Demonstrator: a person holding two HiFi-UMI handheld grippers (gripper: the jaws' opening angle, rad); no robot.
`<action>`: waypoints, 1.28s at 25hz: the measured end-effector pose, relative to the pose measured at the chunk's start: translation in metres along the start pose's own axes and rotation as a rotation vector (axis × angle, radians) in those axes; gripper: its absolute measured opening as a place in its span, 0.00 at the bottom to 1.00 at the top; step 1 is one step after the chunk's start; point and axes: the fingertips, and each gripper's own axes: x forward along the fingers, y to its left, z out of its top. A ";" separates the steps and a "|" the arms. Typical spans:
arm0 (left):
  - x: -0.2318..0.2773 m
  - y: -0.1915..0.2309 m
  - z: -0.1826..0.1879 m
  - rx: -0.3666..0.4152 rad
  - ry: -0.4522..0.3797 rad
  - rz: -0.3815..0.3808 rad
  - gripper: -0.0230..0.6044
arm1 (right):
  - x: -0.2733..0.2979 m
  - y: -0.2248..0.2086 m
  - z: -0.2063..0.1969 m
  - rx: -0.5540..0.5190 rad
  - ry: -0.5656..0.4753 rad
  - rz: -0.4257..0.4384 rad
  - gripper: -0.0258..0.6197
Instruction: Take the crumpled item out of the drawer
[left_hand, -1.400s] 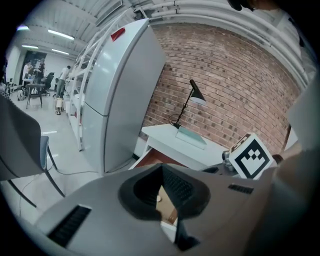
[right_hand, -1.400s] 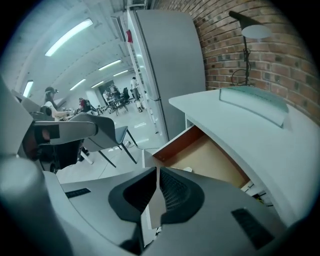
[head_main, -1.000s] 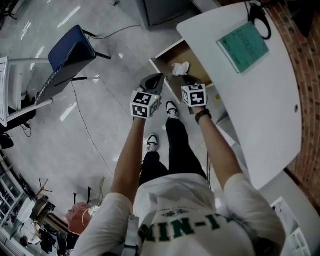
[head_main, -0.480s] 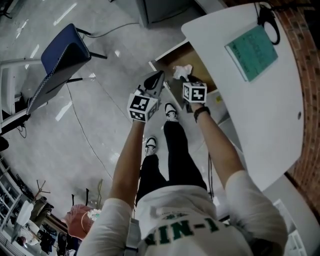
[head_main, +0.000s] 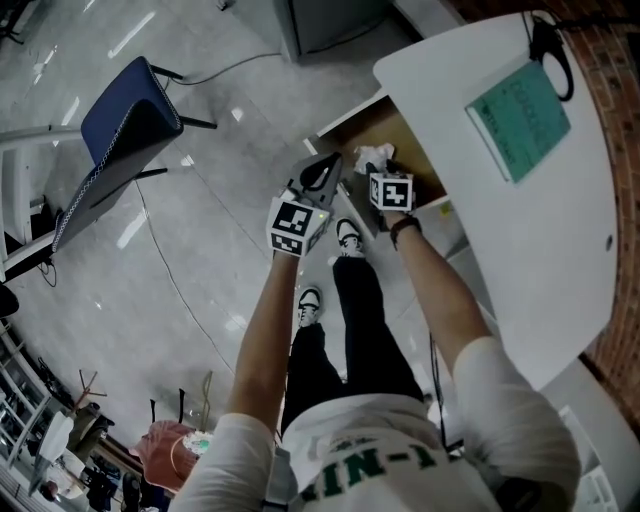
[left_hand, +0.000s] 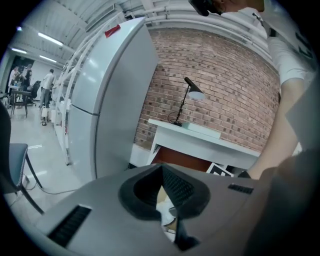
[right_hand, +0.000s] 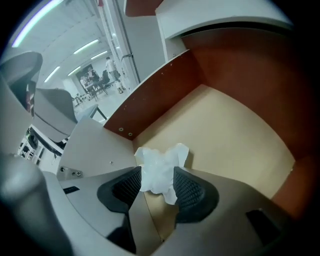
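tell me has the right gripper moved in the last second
Yes. The right gripper has gone forward, deeper into the drawer, up to the paper. Its jaws are opening, with the paper between them.

**A large open work hall, part office and part lab**

A brick wall (left_hand: 225, 75) stands behind a white worktop (head_main: 540, 230), which carries a desk lamp (left_hand: 194, 95) and a green notebook (head_main: 520, 112) and has an open drawer (head_main: 405, 130). The grey floor (head_main: 150, 300) is polished and reflects the long ceiling lights (left_hand: 47, 37). A blue chair (head_main: 120, 120) and a tall white cabinet (left_hand: 110, 100) stand nearby. Far behind, people (left_hand: 47, 82) stand in the same hall, and cluttered shelves (head_main: 40, 450) line one edge.
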 end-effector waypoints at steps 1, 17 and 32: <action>0.001 0.001 -0.001 0.013 0.001 0.002 0.03 | 0.004 0.002 -0.001 -0.005 0.012 0.003 0.34; -0.020 0.009 -0.014 -0.006 0.034 0.025 0.03 | 0.009 0.009 -0.010 -0.031 0.062 -0.013 0.09; -0.088 -0.026 0.021 -0.003 0.049 0.094 0.03 | -0.140 0.020 0.001 0.089 -0.095 -0.091 0.09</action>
